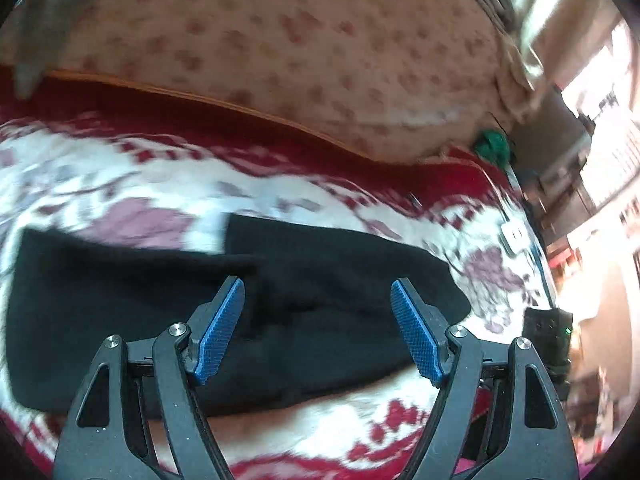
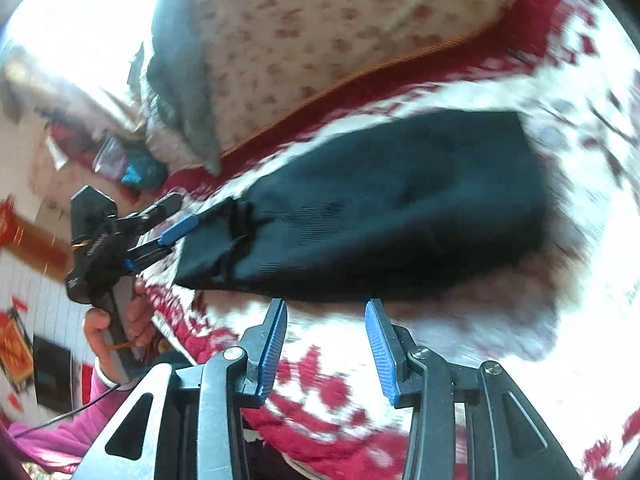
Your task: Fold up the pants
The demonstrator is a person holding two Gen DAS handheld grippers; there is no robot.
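Observation:
Black pants [image 1: 120,300] lie folded into a thick band across a red and white bedspread [image 1: 160,168]. My left gripper [image 1: 317,284] hovers over the middle of the band. Its blue pads stand wide apart and open, with nothing pinched. In the right wrist view the pants [image 2: 400,200] stretch from left to upper right. The left gripper [image 2: 176,216], held by a hand [image 2: 100,328], sits at their left end. My right gripper [image 2: 326,304] is open just short of the pants' near edge, with only bedspread [image 2: 480,340] between its pads.
A beige flowered quilt [image 1: 280,40] is heaped behind the pants, with grey cloth [image 2: 180,100] beside it. A green item [image 1: 494,144] and a white box [image 1: 514,236] lie at the bed's right side. A black device with a green light [image 1: 548,332] stands at the right edge.

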